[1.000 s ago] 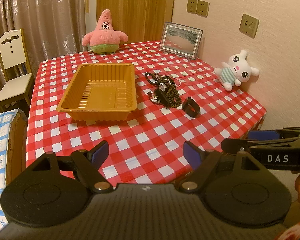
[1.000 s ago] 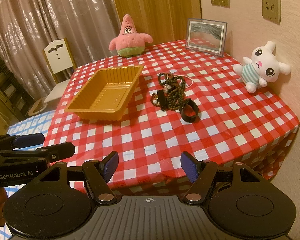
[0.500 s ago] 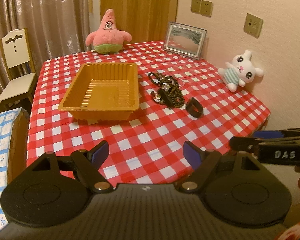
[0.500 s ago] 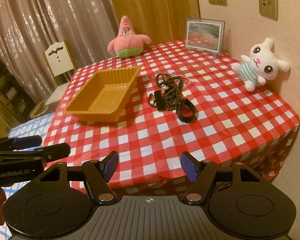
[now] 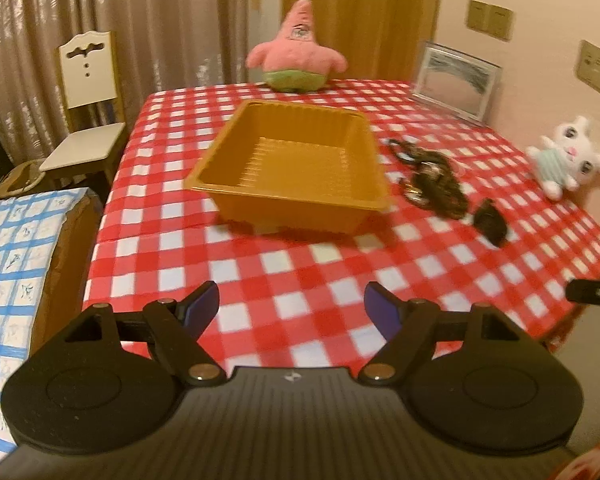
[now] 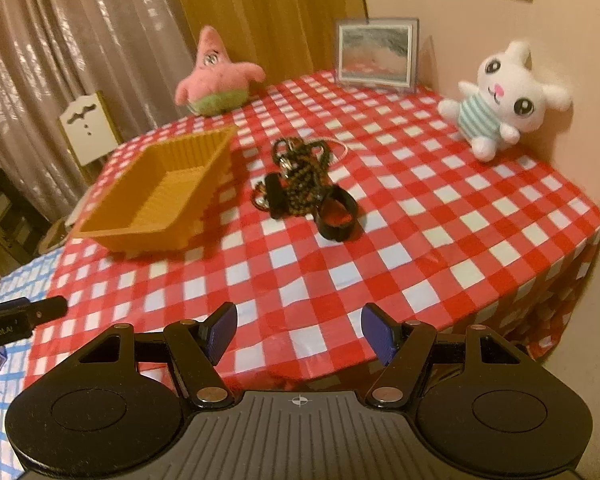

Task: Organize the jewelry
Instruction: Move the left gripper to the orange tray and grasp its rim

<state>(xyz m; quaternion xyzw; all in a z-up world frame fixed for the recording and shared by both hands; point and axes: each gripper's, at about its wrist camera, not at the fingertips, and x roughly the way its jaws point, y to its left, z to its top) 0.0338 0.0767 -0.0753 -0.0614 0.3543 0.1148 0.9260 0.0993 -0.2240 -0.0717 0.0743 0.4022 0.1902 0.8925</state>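
Beaded jewelry pile tangled, pieces indistinct | left gripper fingers apart | right gripper fingers apart

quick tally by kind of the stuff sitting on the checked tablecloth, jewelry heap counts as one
plush toys: 2, pink star and white bunny
trays: 1, orange tray
picture frames: 1, picture frame
jewelry heaps: 1, jewelry heap
total: 5
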